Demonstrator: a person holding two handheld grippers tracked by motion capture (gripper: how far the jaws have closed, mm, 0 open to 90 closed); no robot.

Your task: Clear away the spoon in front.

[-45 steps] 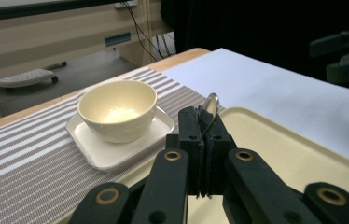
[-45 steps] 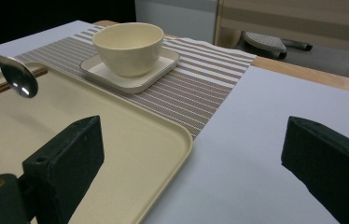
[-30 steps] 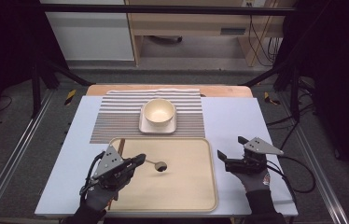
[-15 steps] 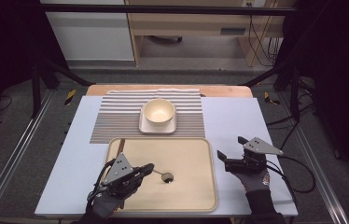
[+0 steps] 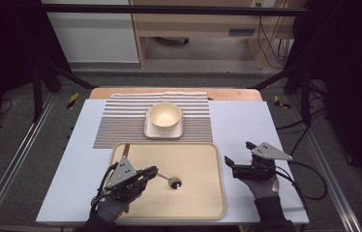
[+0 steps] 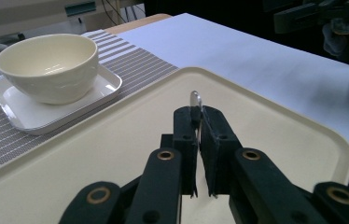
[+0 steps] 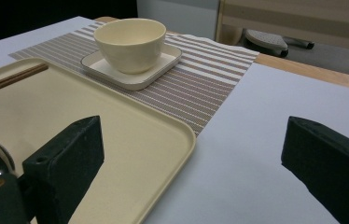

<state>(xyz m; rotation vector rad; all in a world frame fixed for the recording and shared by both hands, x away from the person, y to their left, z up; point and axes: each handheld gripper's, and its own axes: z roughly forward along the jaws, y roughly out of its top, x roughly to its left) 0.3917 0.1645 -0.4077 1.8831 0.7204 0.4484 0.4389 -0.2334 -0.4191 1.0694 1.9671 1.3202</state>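
A metal spoon (image 5: 172, 181) lies over the beige tray (image 5: 198, 159), its bowl low on the tray floor. Its handle runs left into my left gripper (image 5: 151, 172). In the left gripper view the spoon (image 6: 194, 99) stands edge-on between the two black jaws of that gripper (image 6: 197, 115). The jaws have just been opening a little, with the handle still pinched at their tips. My right gripper (image 5: 238, 153) rests open over the pale table to the right of the tray. In the right gripper view the right gripper (image 7: 191, 158) has nothing between its wide jaws.
A cream bowl (image 5: 165, 116) sits on a square plate (image 5: 150, 131) on a striped placemat (image 5: 121, 125) beyond the tray. Brown chopsticks (image 5: 126, 150) lie along the tray's left rim. Cables and metal frame legs surround the table.
The left gripper and the spoon have shifted toward the near edge and slightly right, most of it in the first half second. The right gripper has stayed put.
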